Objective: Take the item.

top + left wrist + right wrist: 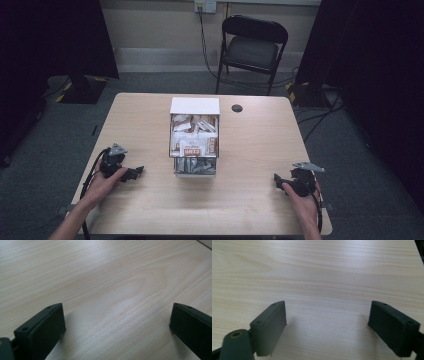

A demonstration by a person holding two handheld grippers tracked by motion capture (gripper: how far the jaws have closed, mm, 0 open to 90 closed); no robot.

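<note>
Packet box [194, 142] mid-table, between left gripper [134, 173] and right gripper [276, 180] — well apart

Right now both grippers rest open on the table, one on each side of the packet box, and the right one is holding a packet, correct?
Not quite. The right gripper holds nothing: the right gripper view shows bare table between its open jaws. The rest stands: both rest open, either side of the packet box.

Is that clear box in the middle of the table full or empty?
Full. The box on the table is packed with packets up to its rim.
</note>
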